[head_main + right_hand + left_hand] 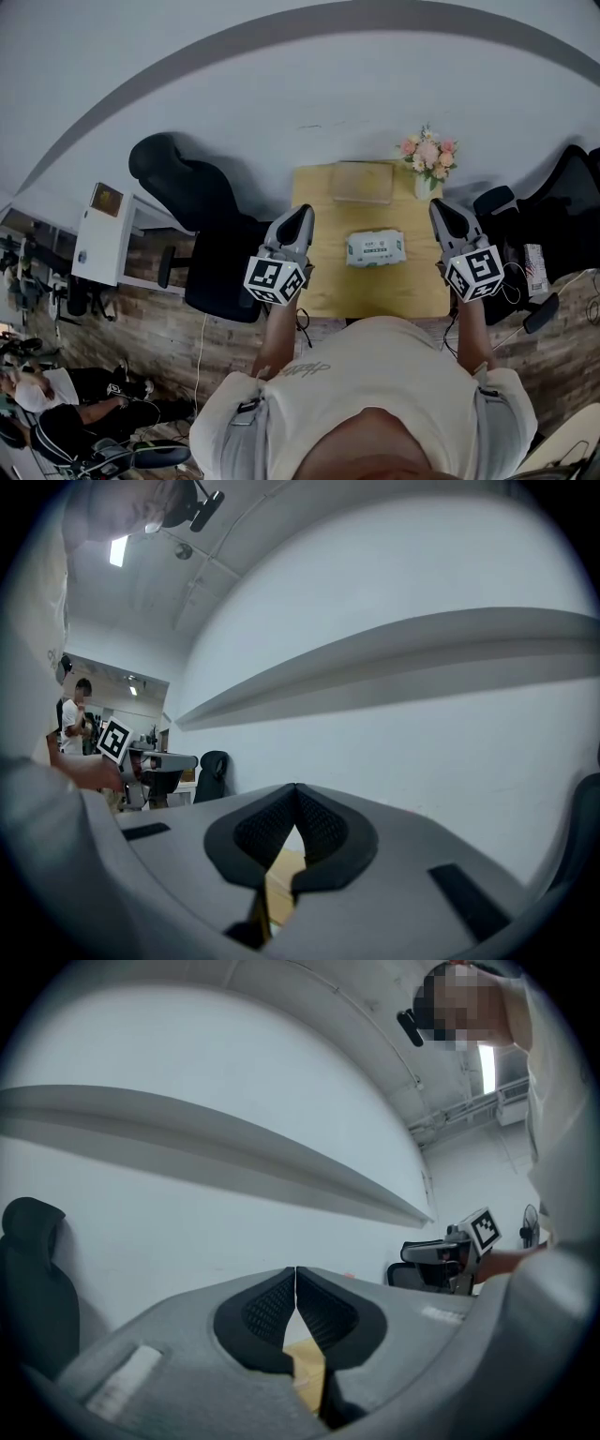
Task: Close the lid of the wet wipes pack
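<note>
Pack on table, grippers held off either side.
L gripper & R gripper: jaws pressed together, empty. Pack lies mid-table, well apart from both. Lid too small to read, up or flat. If up: press w/ closed tips, steady pack.

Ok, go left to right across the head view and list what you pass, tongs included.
In order: white cabinet → black office chair → left tongs → wet wipes pack → right tongs.
</note>
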`<action>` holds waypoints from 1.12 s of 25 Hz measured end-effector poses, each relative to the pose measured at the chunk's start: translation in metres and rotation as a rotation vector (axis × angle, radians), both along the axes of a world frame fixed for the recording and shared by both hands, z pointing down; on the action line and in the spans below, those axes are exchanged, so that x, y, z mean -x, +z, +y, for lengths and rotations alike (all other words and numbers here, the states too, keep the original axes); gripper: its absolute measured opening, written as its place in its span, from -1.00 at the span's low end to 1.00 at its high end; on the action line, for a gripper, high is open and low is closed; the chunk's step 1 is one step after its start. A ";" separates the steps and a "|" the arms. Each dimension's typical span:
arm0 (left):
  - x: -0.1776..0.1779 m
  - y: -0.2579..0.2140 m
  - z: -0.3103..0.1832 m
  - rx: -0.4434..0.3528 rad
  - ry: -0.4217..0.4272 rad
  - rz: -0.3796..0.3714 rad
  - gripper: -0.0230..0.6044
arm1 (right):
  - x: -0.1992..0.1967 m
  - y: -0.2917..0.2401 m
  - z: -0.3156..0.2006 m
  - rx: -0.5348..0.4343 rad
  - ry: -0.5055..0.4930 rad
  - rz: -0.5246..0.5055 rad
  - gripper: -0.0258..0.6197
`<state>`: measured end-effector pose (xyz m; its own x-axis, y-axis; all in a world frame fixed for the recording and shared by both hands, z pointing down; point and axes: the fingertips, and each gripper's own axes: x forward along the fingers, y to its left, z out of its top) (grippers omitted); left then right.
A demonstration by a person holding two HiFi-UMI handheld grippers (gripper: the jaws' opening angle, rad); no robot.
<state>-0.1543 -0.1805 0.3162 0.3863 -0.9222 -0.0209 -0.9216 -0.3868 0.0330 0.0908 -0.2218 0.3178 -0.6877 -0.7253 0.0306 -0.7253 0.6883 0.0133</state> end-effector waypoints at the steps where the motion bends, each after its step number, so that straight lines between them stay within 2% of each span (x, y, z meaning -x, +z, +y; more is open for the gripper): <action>1: -0.001 0.000 0.001 -0.001 0.001 -0.002 -0.87 | 0.000 0.000 0.001 -0.001 -0.002 -0.001 -0.91; 10: -0.004 -0.007 0.005 -0.001 0.017 -0.033 -0.87 | -0.009 0.001 0.004 -0.007 0.016 -0.011 -0.92; 23: 0.001 0.002 0.018 0.015 0.017 -0.056 -0.87 | 0.007 0.015 0.016 0.021 -0.012 -0.017 -0.91; 28: 0.002 0.015 0.021 0.045 0.020 -0.050 -0.87 | 0.014 0.025 0.017 0.043 -0.019 -0.014 -0.91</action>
